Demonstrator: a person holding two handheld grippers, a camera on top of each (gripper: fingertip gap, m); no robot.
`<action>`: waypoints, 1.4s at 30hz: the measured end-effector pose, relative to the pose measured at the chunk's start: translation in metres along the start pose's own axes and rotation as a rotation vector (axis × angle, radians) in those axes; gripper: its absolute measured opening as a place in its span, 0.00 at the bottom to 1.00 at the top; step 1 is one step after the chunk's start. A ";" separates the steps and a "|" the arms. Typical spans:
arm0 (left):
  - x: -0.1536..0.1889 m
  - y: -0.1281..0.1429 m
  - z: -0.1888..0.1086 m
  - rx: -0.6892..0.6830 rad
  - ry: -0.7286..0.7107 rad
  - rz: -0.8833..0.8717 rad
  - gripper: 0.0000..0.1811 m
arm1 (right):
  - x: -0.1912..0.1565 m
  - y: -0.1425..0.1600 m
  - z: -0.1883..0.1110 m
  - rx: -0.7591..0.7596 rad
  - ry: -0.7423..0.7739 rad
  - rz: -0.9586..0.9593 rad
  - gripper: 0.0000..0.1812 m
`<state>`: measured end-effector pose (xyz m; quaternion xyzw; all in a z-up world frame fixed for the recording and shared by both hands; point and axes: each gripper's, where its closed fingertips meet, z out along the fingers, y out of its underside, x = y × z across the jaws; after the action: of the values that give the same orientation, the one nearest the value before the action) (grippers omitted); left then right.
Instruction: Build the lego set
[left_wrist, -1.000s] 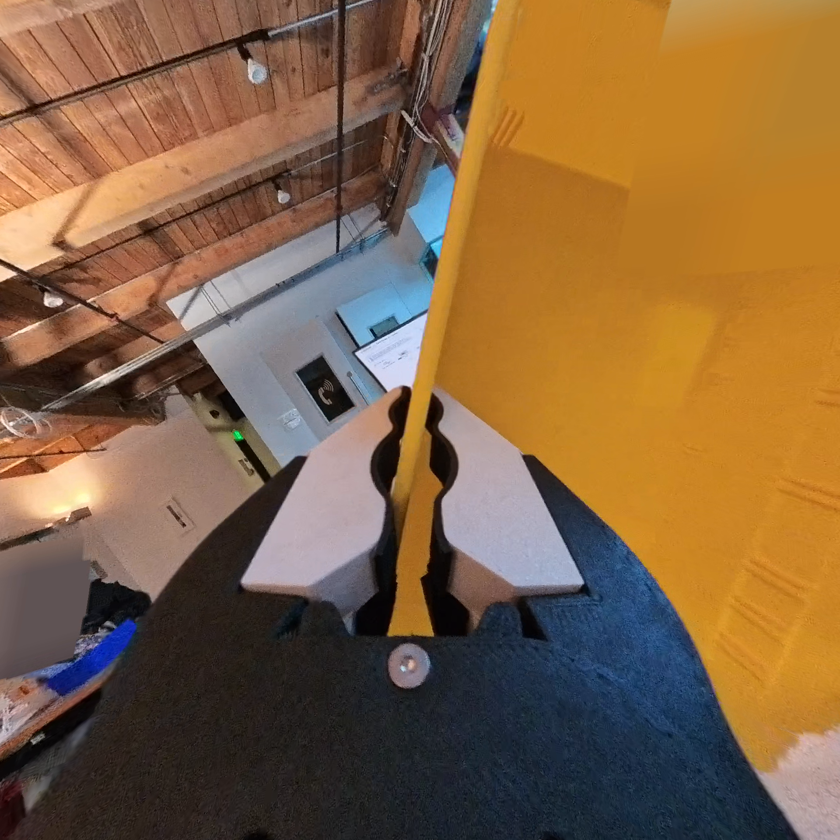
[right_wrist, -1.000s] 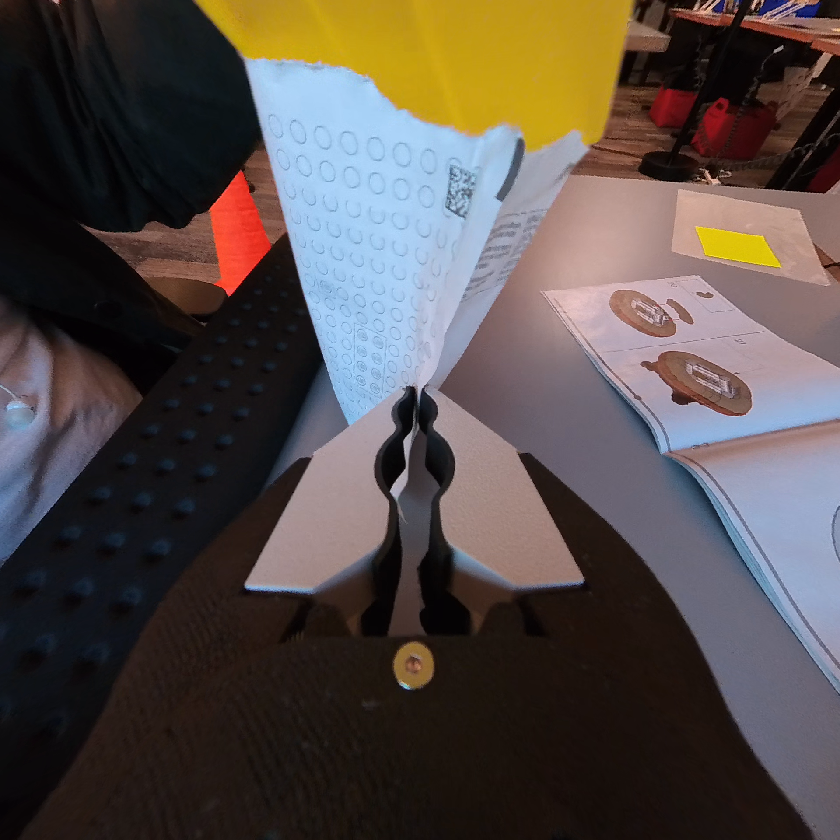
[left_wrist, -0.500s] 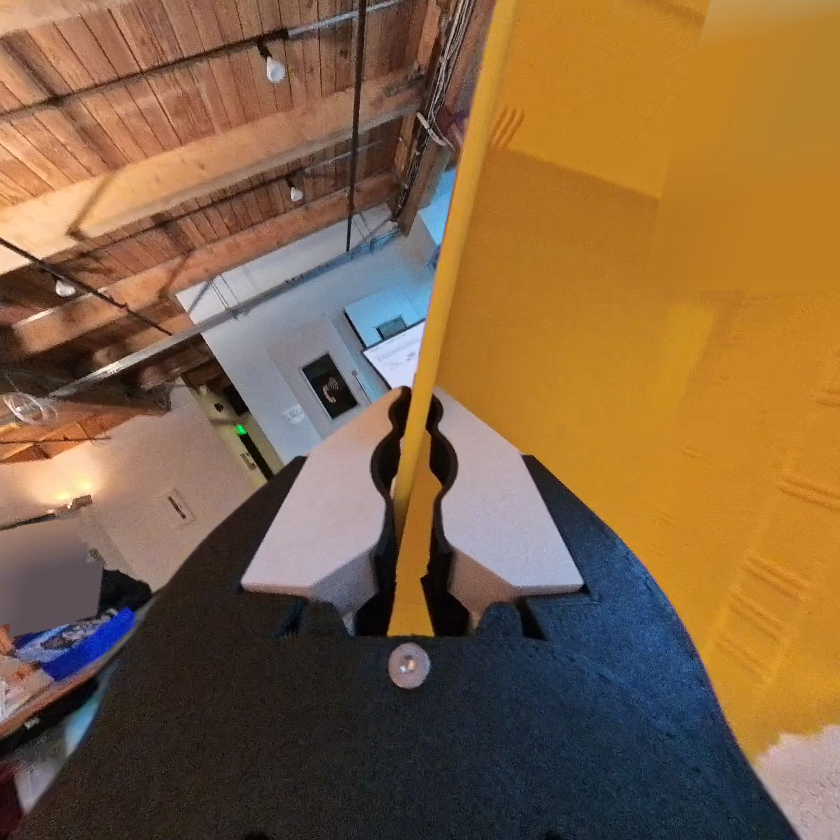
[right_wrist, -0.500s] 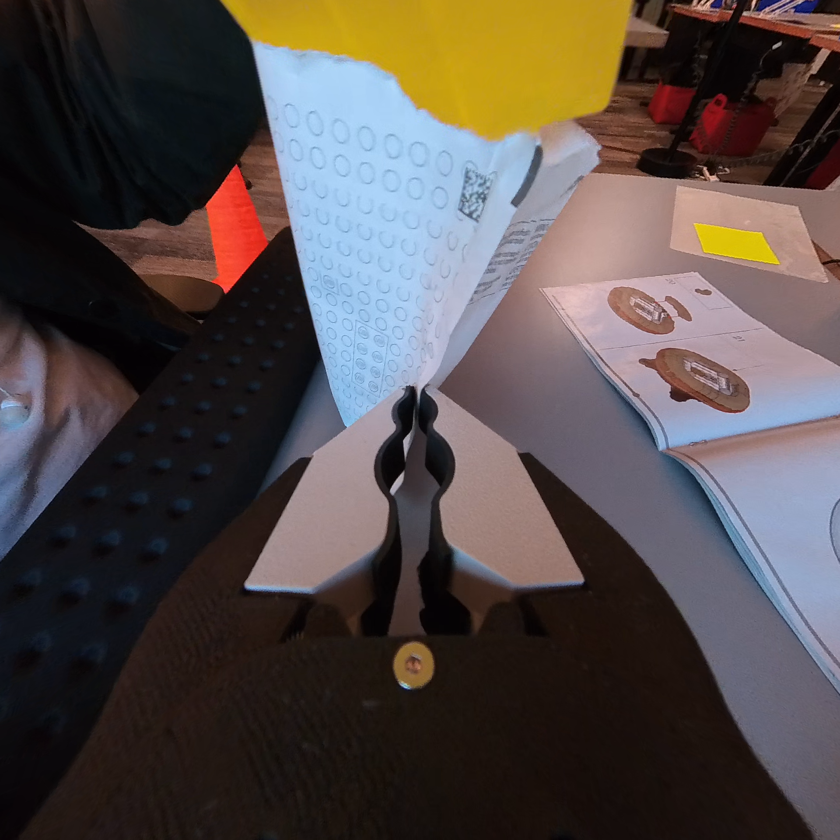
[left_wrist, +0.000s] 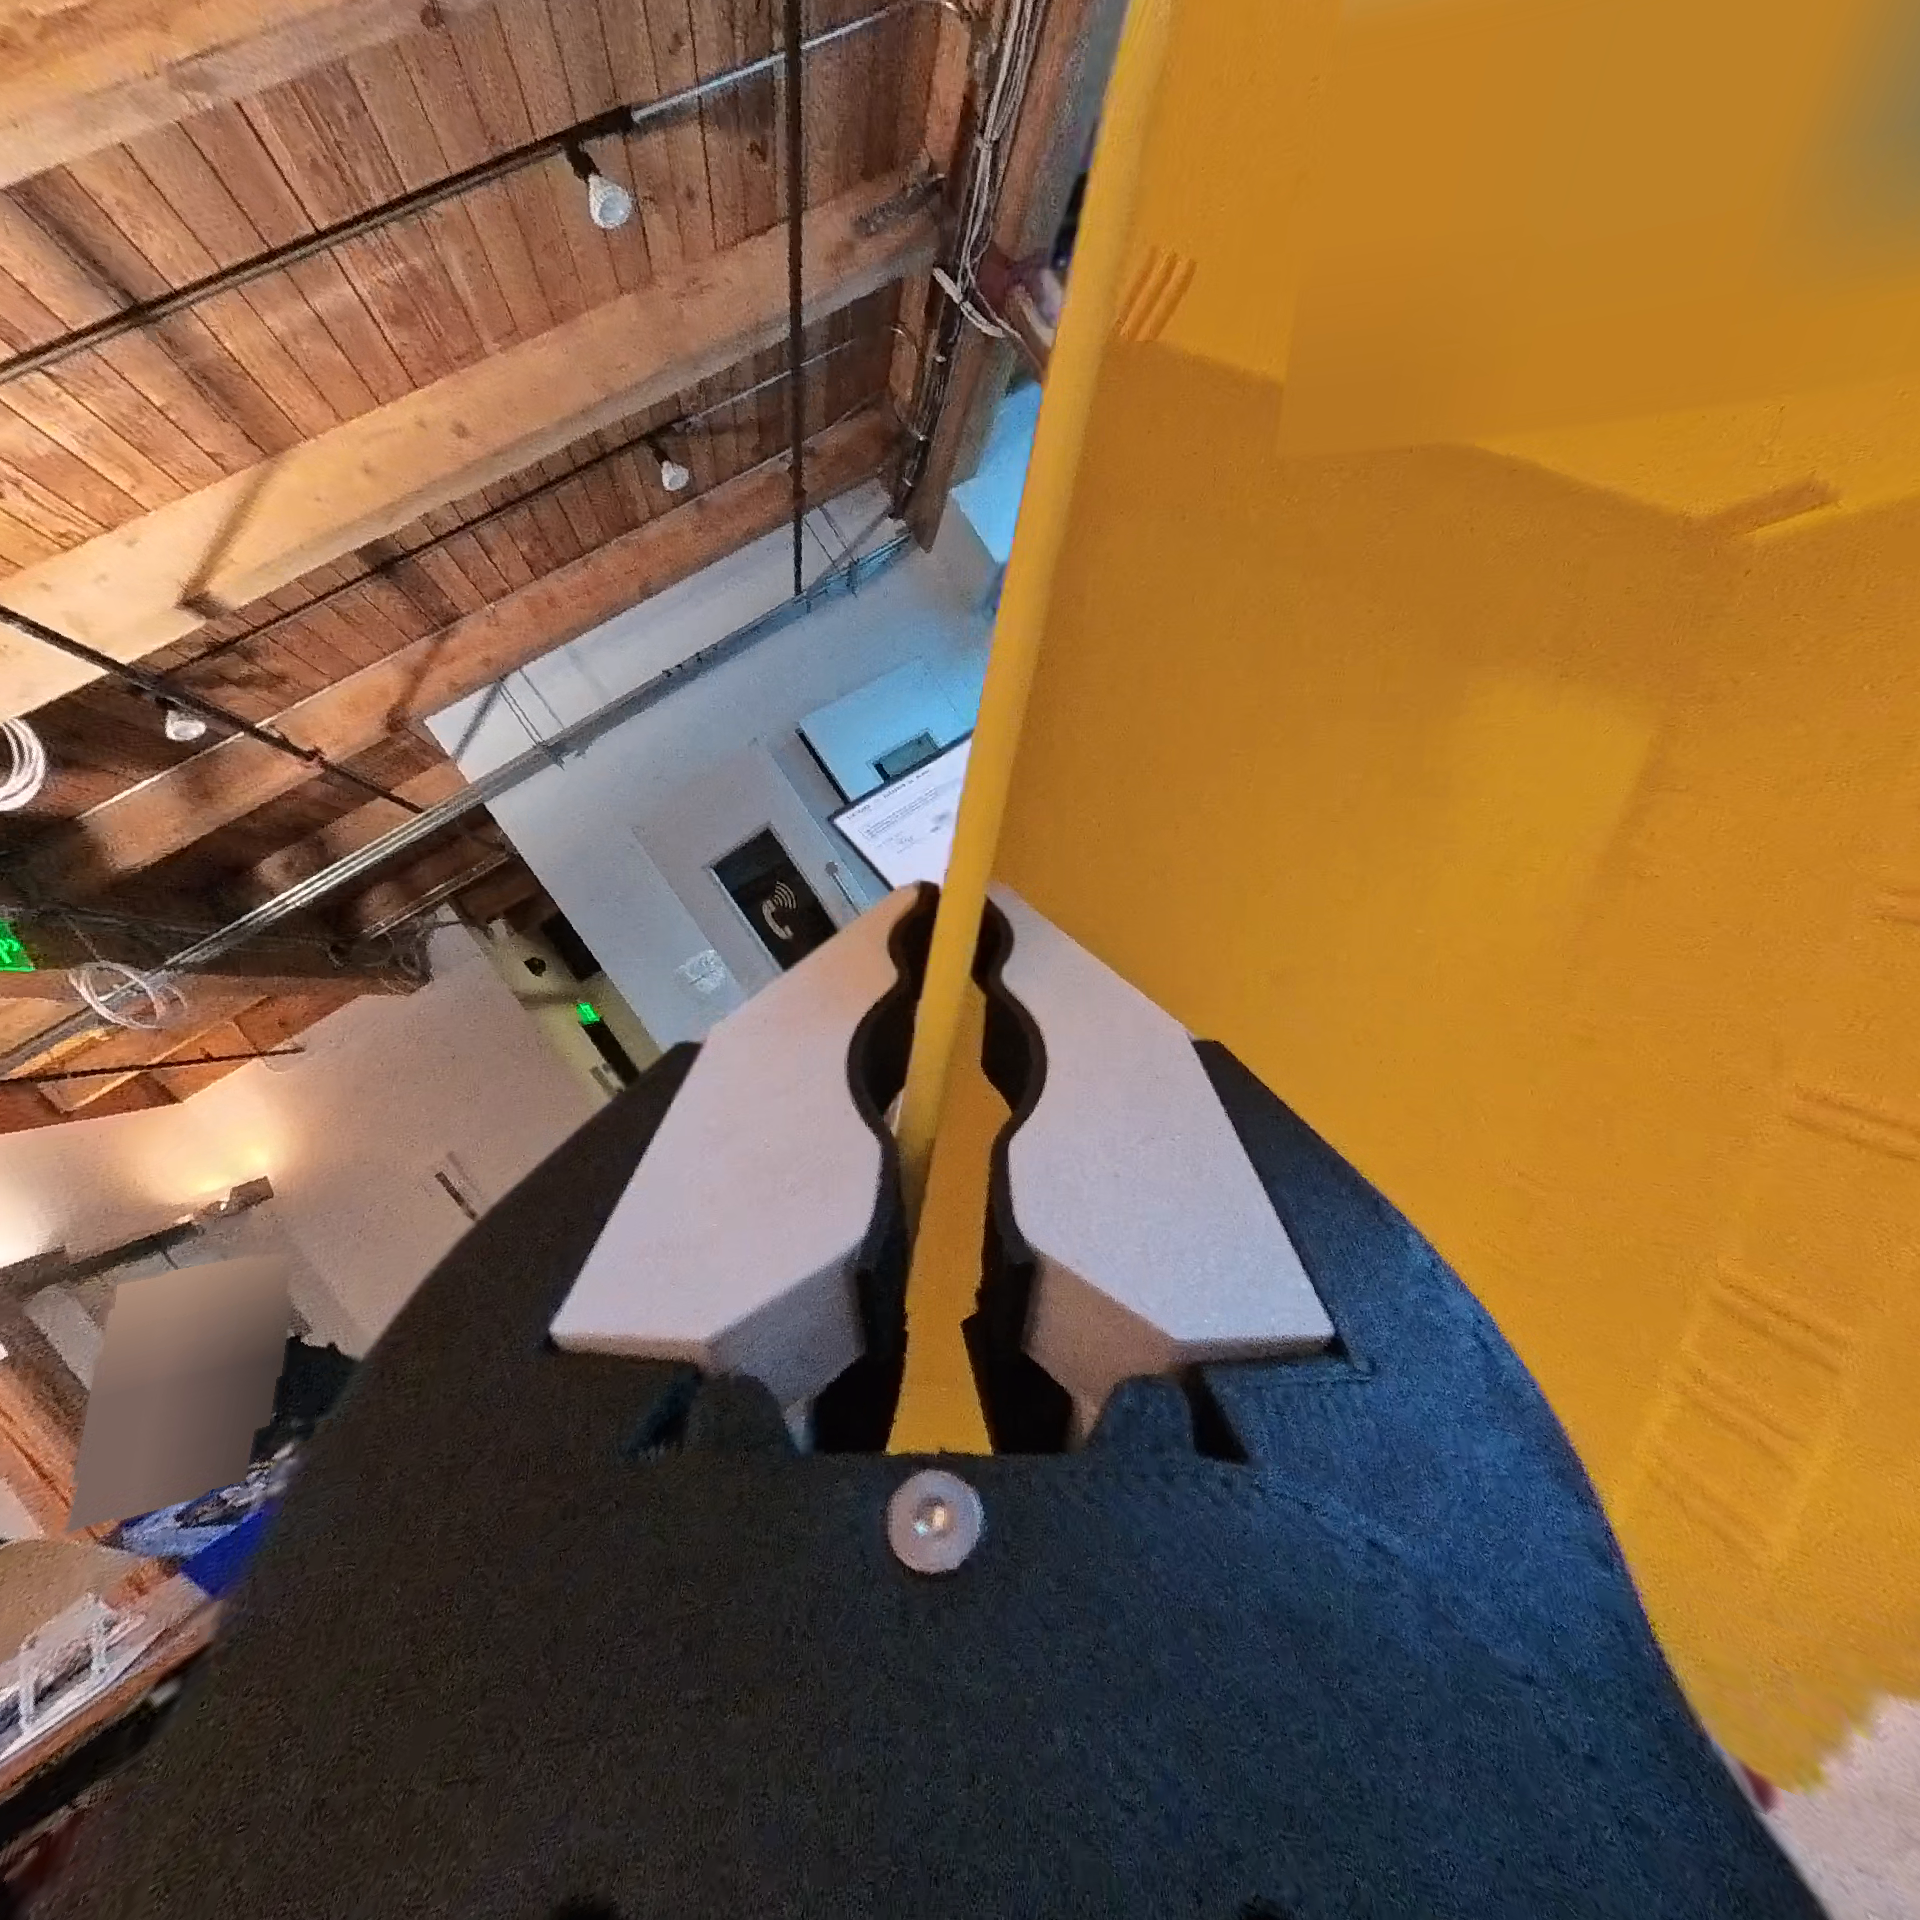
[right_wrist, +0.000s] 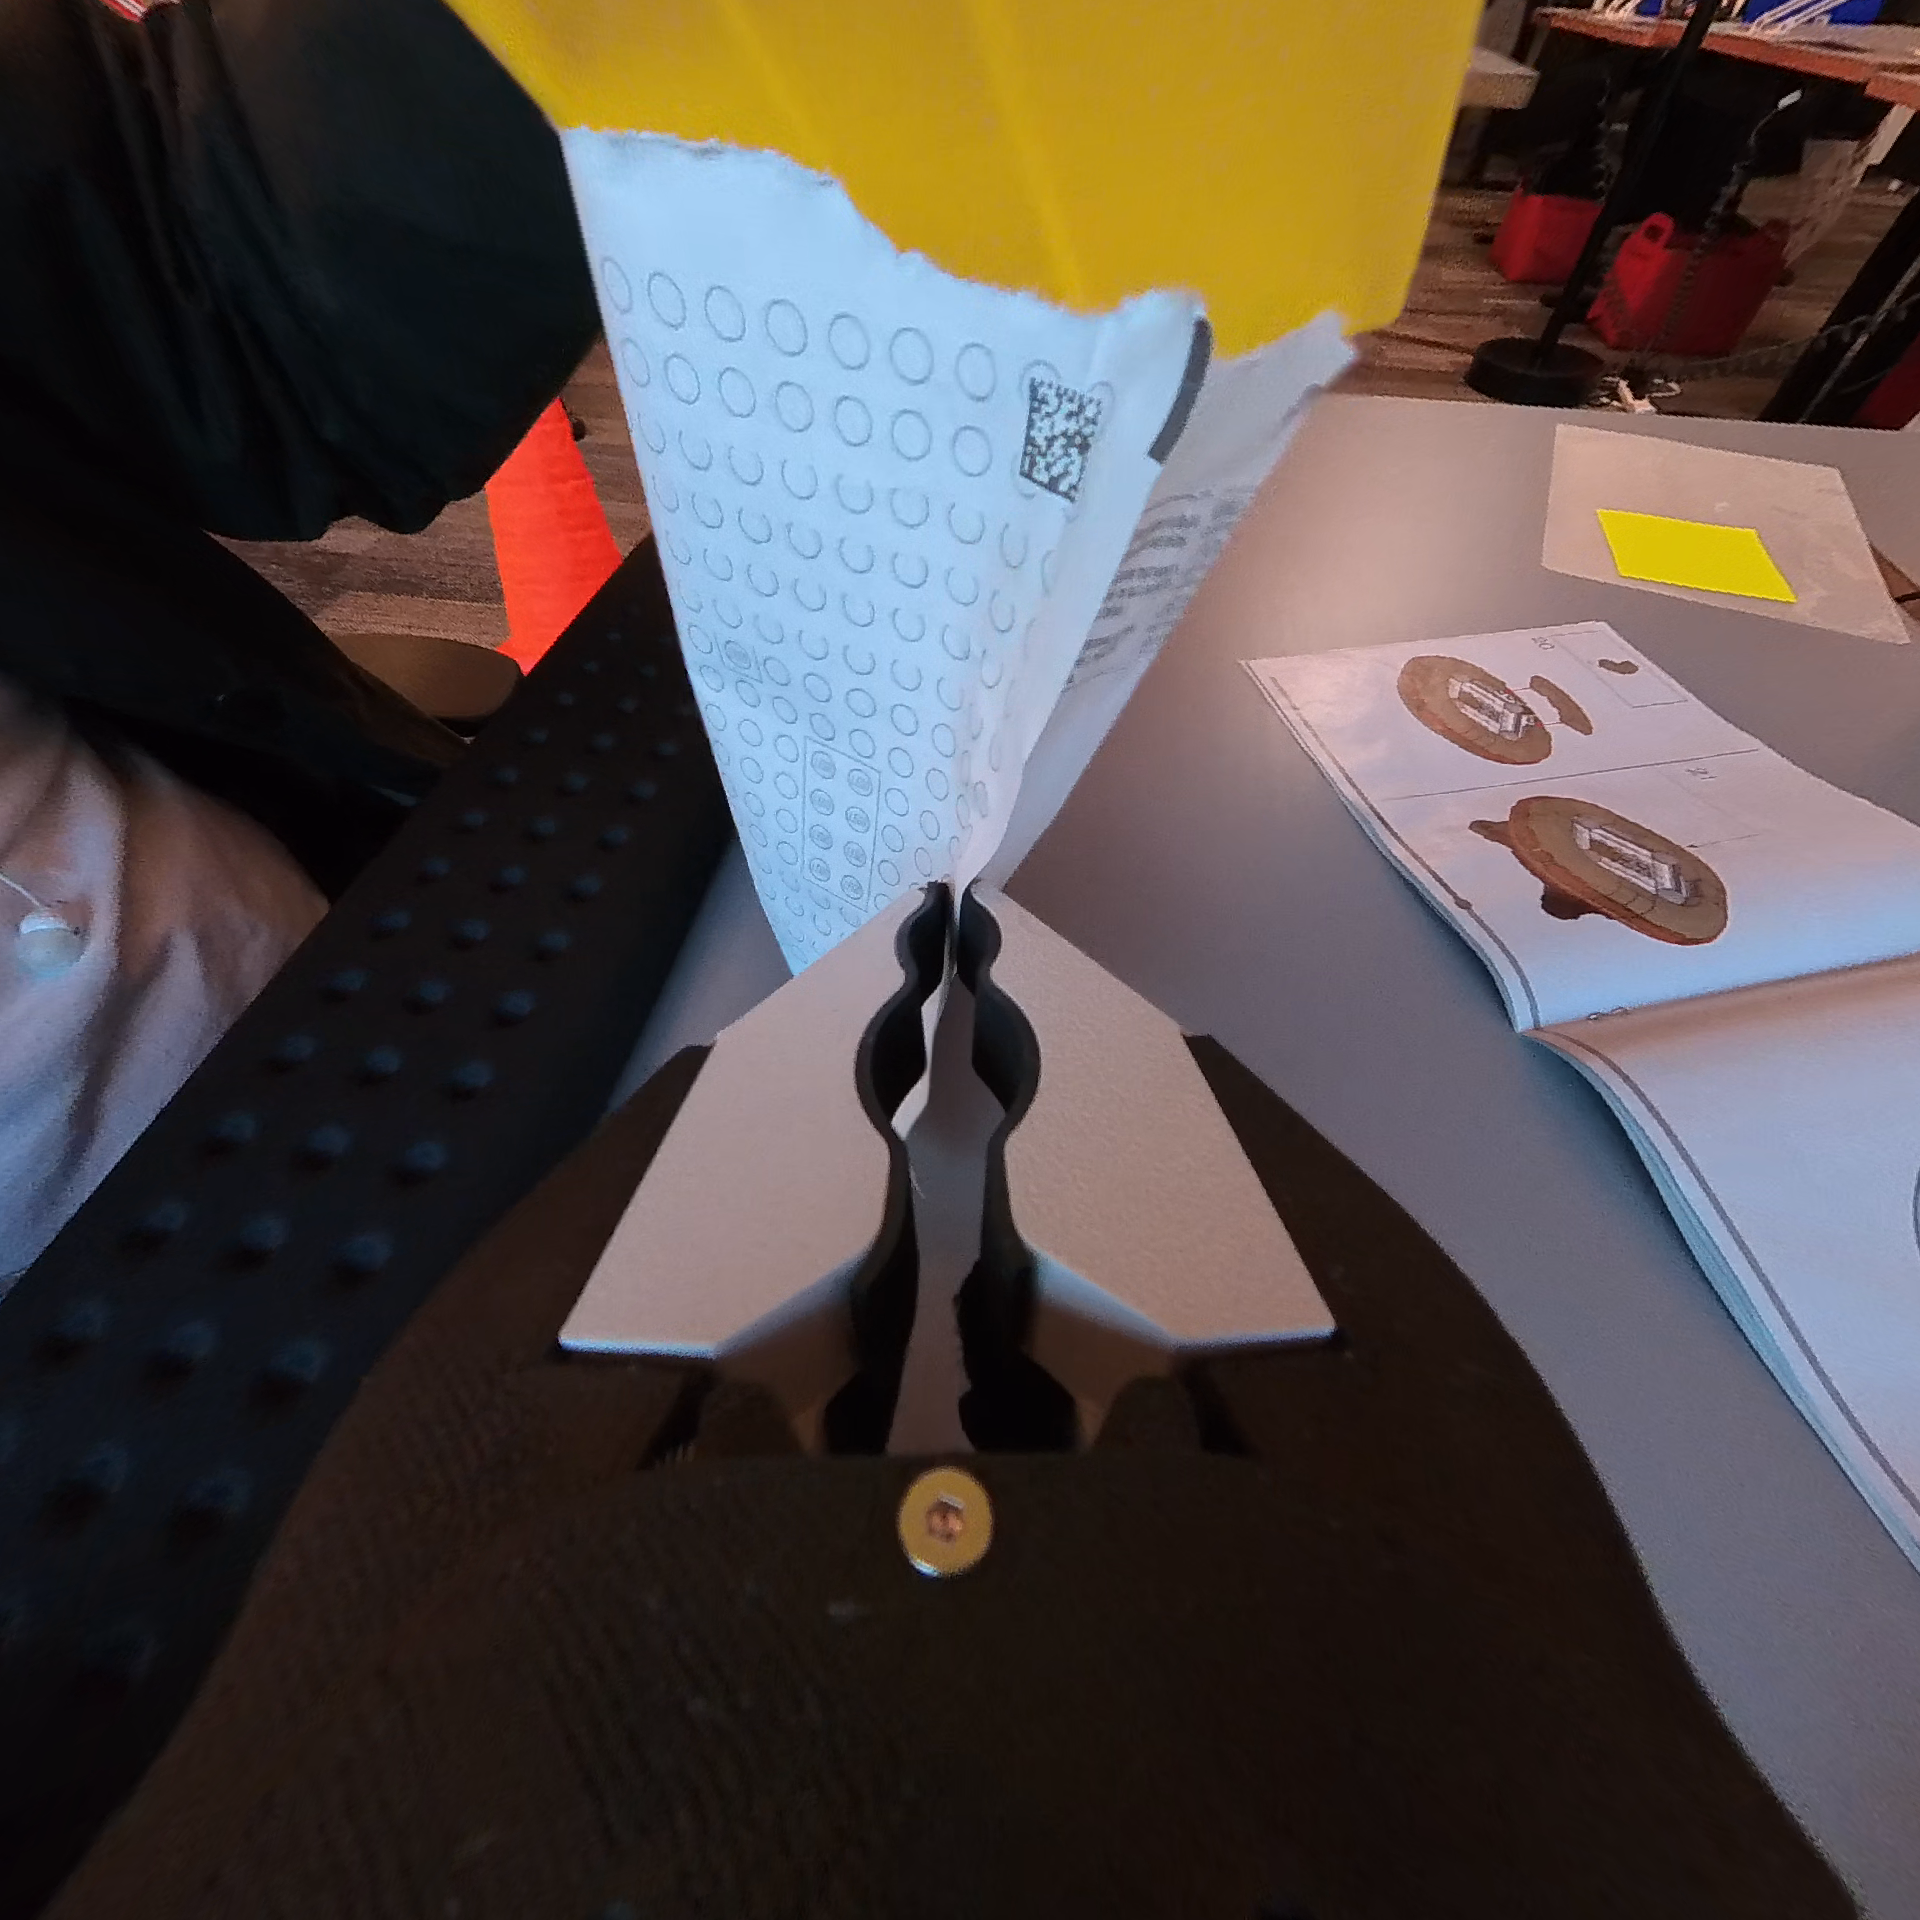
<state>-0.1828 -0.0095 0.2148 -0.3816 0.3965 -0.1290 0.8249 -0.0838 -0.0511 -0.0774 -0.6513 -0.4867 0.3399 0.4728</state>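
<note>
Grey tabletop (right_wrist: 1299, 644) lies under the right wrist view, while the left wrist view looks up at a wooden plank ceiling (left_wrist: 312, 312). Held up between the two views is the paper bag (right_wrist: 862, 540) of the lego set, white with a printed ring pattern low down and yellow higher up, with a ragged torn line where the two colours meet. The right gripper (right_wrist: 951, 914) is clamped narrowly on the bag's white lower corner, above the table's near edge. The left gripper (left_wrist: 951, 935) is pinched tight on a yellow edge of the same bag (left_wrist: 1455, 831), which fills the space right of that tool.

Judging by the ragged line, the step in hand is tearing the bag open. To do it well, both grips should hold firm near the tear while the tools draw apart slowly and evenly, with the opening over the table so that any pieces land on it and not on the floor. What is inside cannot be seen.

Right of the bag, an open instruction booklet (right_wrist: 1558, 831) lies flat; beyond it, farther from the bag, sits a clear sheet with a yellow square (right_wrist: 1694, 556). Left of the bag is a black studded strip (right_wrist: 312, 1039).
</note>
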 end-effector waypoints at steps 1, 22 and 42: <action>-0.008 0.003 -0.002 -0.006 -0.019 -0.013 0.02 | 0.000 -0.001 0.000 -0.003 0.007 -0.009 0.00; -0.012 -0.003 -0.017 0.037 -0.085 -0.011 0.02 | 0.001 0.001 -0.001 -0.024 0.028 -0.039 0.00; -0.005 -0.008 -0.046 0.220 -0.223 0.045 0.02 | 0.005 0.005 -0.001 -0.011 0.021 0.003 0.00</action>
<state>-0.2198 -0.0365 0.2047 -0.2921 0.2945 -0.1099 0.9032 -0.0798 -0.0475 -0.0815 -0.6582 -0.4826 0.3311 0.4736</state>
